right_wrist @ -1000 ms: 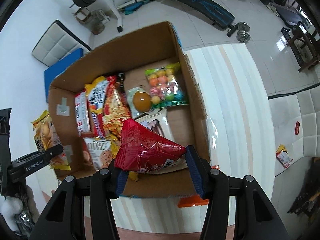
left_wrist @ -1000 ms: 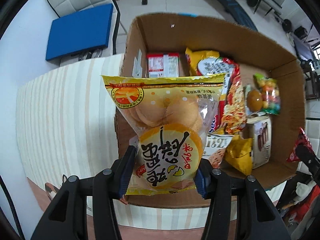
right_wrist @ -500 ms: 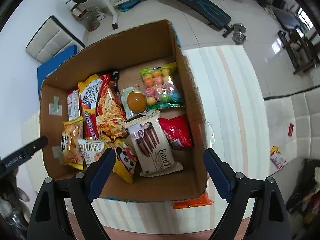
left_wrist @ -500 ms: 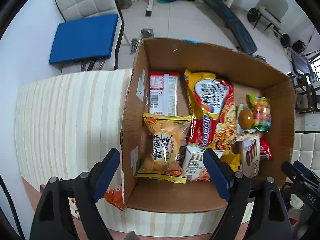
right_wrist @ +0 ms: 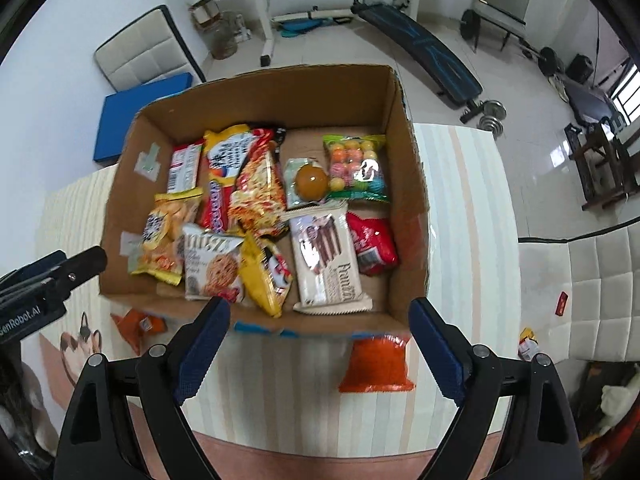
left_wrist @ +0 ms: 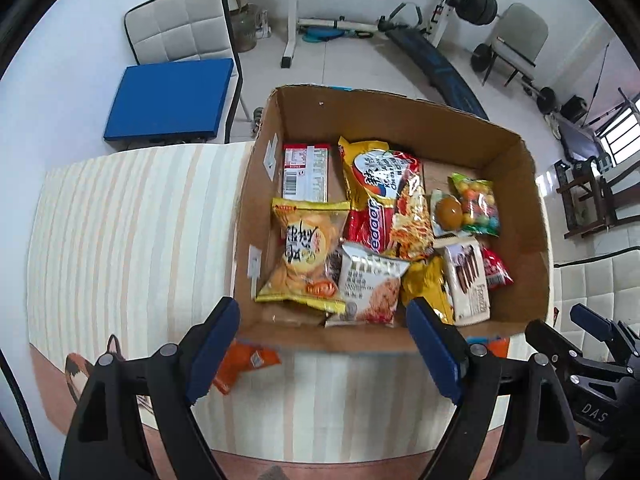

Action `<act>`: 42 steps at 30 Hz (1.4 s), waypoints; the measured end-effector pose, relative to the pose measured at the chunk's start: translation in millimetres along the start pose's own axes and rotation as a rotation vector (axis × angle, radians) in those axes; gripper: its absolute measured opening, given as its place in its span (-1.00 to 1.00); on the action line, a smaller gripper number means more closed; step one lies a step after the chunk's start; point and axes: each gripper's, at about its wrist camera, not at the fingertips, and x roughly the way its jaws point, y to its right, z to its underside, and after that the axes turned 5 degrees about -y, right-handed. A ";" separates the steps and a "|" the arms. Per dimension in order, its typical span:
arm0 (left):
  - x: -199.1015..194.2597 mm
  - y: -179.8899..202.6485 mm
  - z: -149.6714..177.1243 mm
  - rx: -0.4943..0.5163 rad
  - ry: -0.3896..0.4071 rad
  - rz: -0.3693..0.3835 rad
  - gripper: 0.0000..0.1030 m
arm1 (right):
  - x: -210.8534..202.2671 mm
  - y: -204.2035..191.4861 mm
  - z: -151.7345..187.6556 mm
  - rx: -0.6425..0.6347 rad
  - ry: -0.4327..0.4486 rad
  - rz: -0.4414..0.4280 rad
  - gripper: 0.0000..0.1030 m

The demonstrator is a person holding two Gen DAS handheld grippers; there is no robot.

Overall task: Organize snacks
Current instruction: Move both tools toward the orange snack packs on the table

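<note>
A cardboard box [left_wrist: 404, 120] [right_wrist: 276, 88] on the striped table holds several snack packs. The yellow egg-cake bag [left_wrist: 304, 256] [right_wrist: 164, 236] lies at the box's left front. The red bag [right_wrist: 372, 244] [left_wrist: 496, 270] lies at the right front beside a white Franzzi pack [right_wrist: 326, 260]. My left gripper [left_wrist: 324, 344] is open and empty, just before the box's near wall. My right gripper [right_wrist: 320, 340] is open and empty, also before the near wall. One orange packet [left_wrist: 240, 364] [right_wrist: 140, 326] lies on the table left of the box front; another orange packet [right_wrist: 376, 364] lies at the right front.
The striped table [left_wrist: 120, 240] extends left of the box, and its right part [right_wrist: 460, 240] shows in the right wrist view. A blue-cushioned chair [left_wrist: 168, 100] stands beyond the table. Gym equipment [left_wrist: 360, 8] fills the floor behind. A white padded seat [right_wrist: 580, 292] is at right.
A second ago each gripper held a bag over the box: left the yellow one, right the red one. Both opened, the bags now lie inside, and both grippers have drawn back toward me.
</note>
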 end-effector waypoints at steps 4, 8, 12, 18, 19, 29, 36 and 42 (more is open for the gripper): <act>-14.3 -1.7 17.9 -0.014 0.027 0.010 0.66 | -16.4 -6.8 17.0 -0.009 0.036 -0.009 0.80; -32.8 -3.1 34.6 -0.023 0.079 0.008 0.66 | -34.2 -12.3 31.0 -0.015 0.074 -0.016 0.80; -47.5 -3.1 48.0 -0.027 0.115 0.010 0.66 | -46.9 -17.1 42.4 -0.018 0.100 -0.025 0.81; -57.7 -2.1 59.7 -0.029 0.139 0.012 0.66 | -55.5 -18.2 54.4 -0.003 0.111 -0.052 0.81; -57.5 -2.3 60.8 -0.034 0.141 0.012 0.66 | -55.4 -17.0 56.2 0.002 0.110 -0.057 0.81; -10.1 3.6 73.8 -0.060 0.068 -0.011 0.98 | 10.4 53.8 69.6 0.185 -0.008 -0.051 0.86; 49.9 9.8 89.7 -0.088 -0.047 -0.035 0.98 | 101.0 98.5 71.9 0.290 -0.171 -0.097 0.86; 81.0 5.6 97.9 -0.103 -0.106 -0.069 0.98 | 146.2 97.9 65.0 0.278 -0.212 -0.087 0.86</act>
